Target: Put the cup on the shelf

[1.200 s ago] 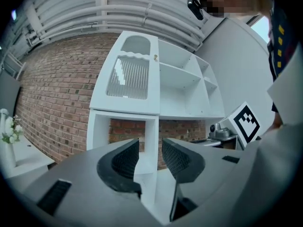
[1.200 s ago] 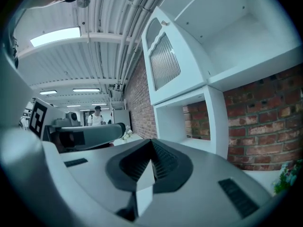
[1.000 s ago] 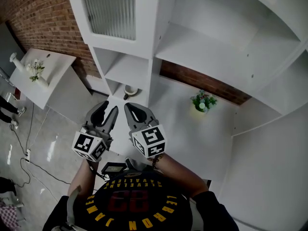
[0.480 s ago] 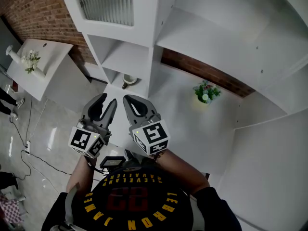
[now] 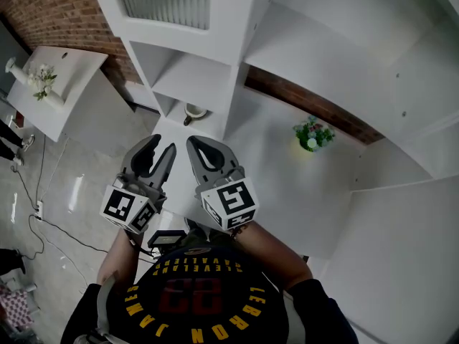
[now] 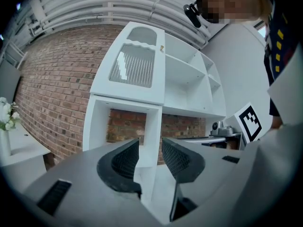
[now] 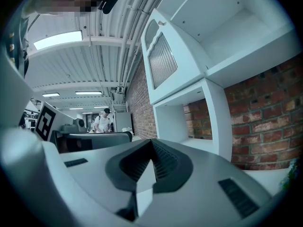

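Grippers fill the lower centre of the frame, side by side: the grey left gripper (image 5: 163,146) has its fingers spread wide on nothing, and the grey right gripper (image 5: 195,147) has its fingertips pressed together, empty. Beyond them, upper centre, a small pale round cup (image 5: 193,111) sits in a low open compartment of the white shelf unit (image 5: 233,49).

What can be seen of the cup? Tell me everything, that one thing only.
The cup is small and pale, white or cream, perhaps ceramic. In the head view, from above, its round mouth is open with a darker inside, so it stands upright. It sits at the bottom of the narrow lower compartment of the white shelf unit, near the front opening. Only the surface under it touches it; nothing holds it. It is too small to tell whether it has a handle.
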A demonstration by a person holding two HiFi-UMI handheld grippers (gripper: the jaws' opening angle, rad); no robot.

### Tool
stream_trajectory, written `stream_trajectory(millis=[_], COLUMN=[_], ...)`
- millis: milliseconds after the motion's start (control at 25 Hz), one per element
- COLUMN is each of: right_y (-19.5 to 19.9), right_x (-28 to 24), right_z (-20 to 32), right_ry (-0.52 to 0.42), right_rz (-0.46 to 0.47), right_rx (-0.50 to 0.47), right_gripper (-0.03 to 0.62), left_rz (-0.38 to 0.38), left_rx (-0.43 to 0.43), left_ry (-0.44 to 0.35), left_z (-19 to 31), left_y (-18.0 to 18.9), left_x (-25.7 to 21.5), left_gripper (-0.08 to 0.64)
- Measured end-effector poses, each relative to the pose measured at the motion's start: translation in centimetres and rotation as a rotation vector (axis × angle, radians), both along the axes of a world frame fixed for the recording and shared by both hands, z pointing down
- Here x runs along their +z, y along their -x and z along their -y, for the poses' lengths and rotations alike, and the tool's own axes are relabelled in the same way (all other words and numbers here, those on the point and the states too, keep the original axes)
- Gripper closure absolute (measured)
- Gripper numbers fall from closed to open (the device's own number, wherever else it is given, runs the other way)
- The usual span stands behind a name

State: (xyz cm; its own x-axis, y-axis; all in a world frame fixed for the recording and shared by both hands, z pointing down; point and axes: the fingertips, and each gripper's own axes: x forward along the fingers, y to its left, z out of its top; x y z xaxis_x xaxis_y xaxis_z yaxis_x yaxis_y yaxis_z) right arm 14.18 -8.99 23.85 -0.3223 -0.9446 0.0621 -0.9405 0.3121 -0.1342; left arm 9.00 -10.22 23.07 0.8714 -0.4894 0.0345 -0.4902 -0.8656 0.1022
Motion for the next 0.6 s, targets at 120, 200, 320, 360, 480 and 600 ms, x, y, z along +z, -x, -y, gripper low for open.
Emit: stream_trajectory(millis=[120, 200, 320, 360, 480, 600], right_y=[0.0, -0.1, -0.3, -0.3, -0.6, -0.8], right_x=[0.2, 0.2, 0.4, 0.6, 0.9, 0.9], right_z=[0.5, 0.8, 1.0, 1.1, 1.2, 1.1], right_ry=[0.005, 0.005, 0.01, 0.014, 0.02, 0.019], right_rz=[0.001, -0.001, -0.004, -0.004, -0.003, -0.004], right_rx=[0.004, 0.009, 0.016, 0.018, 0.021, 0.023], right_gripper=[0.586, 0.586, 0.586, 0.586, 0.586, 0.586], left_rz=[0.008, 0.011, 0.005, 0.004, 0.01, 0.017], left_rx=[-0.005, 0.0, 0.007, 0.007, 0.01, 0.012], left_ry=[0.01, 0.01, 0.01, 0.013, 0.017, 0.013], left_z=[0.6, 1.0, 1.4, 1.5, 1.8, 2.2], left_y=[0.1, 0.1, -0.1, -0.2, -0.4, -0.7], left_x=[0.3, 0.7, 0.8, 1.0, 1.5, 2.0], left_gripper=[0.403, 0.403, 0.403, 0.403, 0.403, 0.403])
